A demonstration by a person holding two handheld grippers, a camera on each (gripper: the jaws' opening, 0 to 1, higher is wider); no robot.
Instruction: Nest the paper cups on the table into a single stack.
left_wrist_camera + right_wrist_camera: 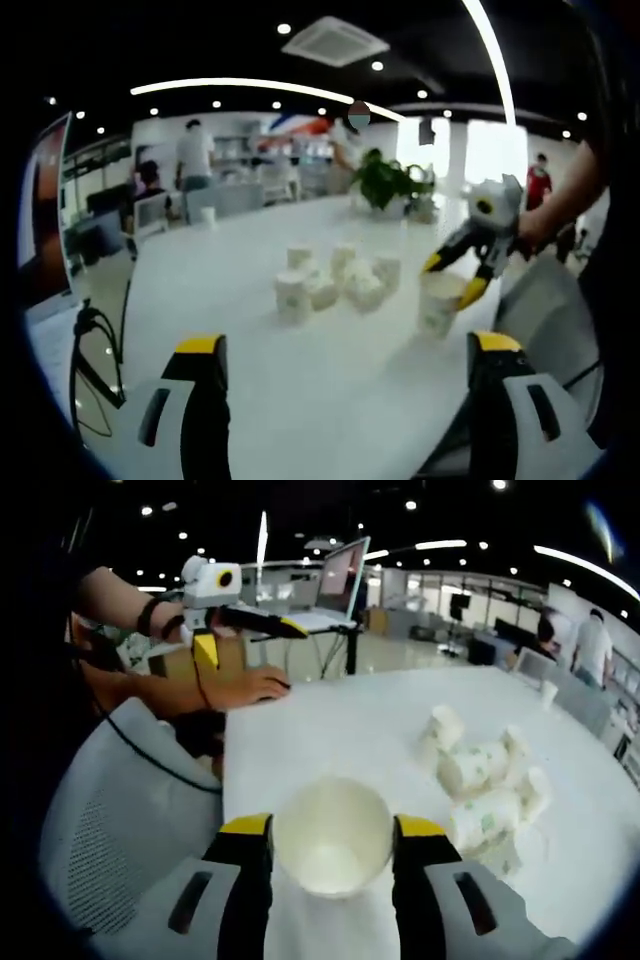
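Straddling an upright paper cup (333,845), the right gripper (332,832) has a yellow-tipped jaw on either side of the rim, looking down into the cup's mouth; jaws sit right at the wall but can't tell if they're actually squeezing yet or just close. In the left gripper view the same cup (438,303) stands on the white table (330,380) near the edge, apart from the rest, w/ the right gripper (456,276) at its rim. Left gripper (345,345) is spread wide, nothing between the jaws, held up over the table w/ the pile ahead of it. Remaining cups (335,280) are a loose cluster mid-table, some upright, several tipped on their sides (485,780). A laptop (335,580) sits on a stand past the table's far end, a potted plant (385,183) at the other. Step in hand looks like the first pick, stack not yet begun. To do it well: pinch lightly at the rim so thin paper doesn't buckle, lift straight, keep mouth level. Prob. best to pick an upright cup in the cluster as base & lower this one in squarely; left could steady the base or right a tipped cup. Risk: crushing the rim or knocking the cluster.
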